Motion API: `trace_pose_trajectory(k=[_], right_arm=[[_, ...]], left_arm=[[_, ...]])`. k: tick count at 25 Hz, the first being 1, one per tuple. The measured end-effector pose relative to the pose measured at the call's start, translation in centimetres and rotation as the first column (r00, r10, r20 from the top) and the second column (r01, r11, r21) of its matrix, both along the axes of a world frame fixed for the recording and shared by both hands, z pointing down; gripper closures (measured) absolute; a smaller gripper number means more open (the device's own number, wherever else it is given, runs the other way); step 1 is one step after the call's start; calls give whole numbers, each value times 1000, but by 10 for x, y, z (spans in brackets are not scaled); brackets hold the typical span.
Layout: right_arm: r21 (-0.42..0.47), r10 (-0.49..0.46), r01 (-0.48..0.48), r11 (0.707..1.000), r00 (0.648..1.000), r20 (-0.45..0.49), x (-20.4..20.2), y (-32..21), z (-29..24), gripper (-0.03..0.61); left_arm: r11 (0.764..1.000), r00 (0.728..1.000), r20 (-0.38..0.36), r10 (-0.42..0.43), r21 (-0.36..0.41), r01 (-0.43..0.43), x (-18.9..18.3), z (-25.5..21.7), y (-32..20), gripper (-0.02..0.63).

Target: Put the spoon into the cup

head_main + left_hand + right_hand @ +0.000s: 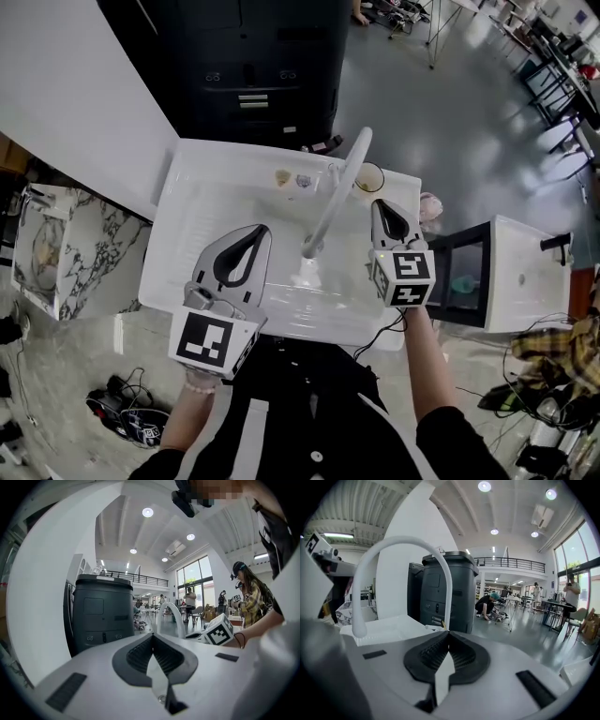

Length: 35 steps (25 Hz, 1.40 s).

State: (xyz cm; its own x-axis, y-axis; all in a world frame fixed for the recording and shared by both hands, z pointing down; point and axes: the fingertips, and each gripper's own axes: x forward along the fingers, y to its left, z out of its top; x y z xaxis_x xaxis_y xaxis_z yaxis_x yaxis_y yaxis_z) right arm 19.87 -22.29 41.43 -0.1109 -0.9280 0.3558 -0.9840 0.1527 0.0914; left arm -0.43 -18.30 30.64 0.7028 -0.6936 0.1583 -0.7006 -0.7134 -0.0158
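While the person's forearms reach out from the bottom of the head view, each holds a hand-held gripper over a white sink (178, 220). The left hand-held gripper (257, 231) hangs above the basin's left half and the right hand-held gripper (378, 203) above its right rear corner. Each one's own view shows its ribbed jaws pressed together at the tips with nothing between them (left (152, 637), right (448, 633)).

Between the two rises the white arch of a faucet (336, 192). The right gripper view takes in that whole arch (401, 540). The left gripper view catches only a slice of it (174, 616), plus the right one's marker cube (219, 630).

Only the head view shows the cup (368, 176). It is clear and upright, its mouth a ring, on the sink's back ledge just right of the faucet. The right hand-held gripper's tips point towards it from just short of it.

Left of the faucet on the same ledge lie two small things (292, 178), one yellowish and one pale, too small to name. I cannot pick out the spoon in any view, so its place, heading and long axis cannot be told.

Beyond the sink stands a dark cabinet (258, 66), which both gripper views show as a grey bulk (443, 592). Past it, a person crouches on the grey floor (490, 605).
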Motion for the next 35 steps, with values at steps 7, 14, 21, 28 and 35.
trace_pose_trajectory(k=[7, 14, 21, 28, 35], right_arm=[[104, 41, -48, 993, 997, 66, -3, 28, -46, 577], [188, 86, -98, 977, 994, 71, -6, 58, -83, 577], [223, 82, -105, 969, 991, 109, -15, 77, -110, 577], [215, 66, -84, 973, 994, 88, -23, 83, -109, 577], [206, 49, -65, 976, 995, 85, -35, 81, -103, 577]], left_arm=[[999, 999, -16, 43, 31, -42, 13, -15, -1, 617], [998, 998, -13, 58, 24, -58, 16, -17, 0, 617], [998, 998, -19, 63, 10, -62, 17, -18, -1, 617], [998, 998, -17, 68, 1, -68, 17, -14, 1, 617], [998, 998, -8, 66, 1, -66, 11, -12, 3, 617]])
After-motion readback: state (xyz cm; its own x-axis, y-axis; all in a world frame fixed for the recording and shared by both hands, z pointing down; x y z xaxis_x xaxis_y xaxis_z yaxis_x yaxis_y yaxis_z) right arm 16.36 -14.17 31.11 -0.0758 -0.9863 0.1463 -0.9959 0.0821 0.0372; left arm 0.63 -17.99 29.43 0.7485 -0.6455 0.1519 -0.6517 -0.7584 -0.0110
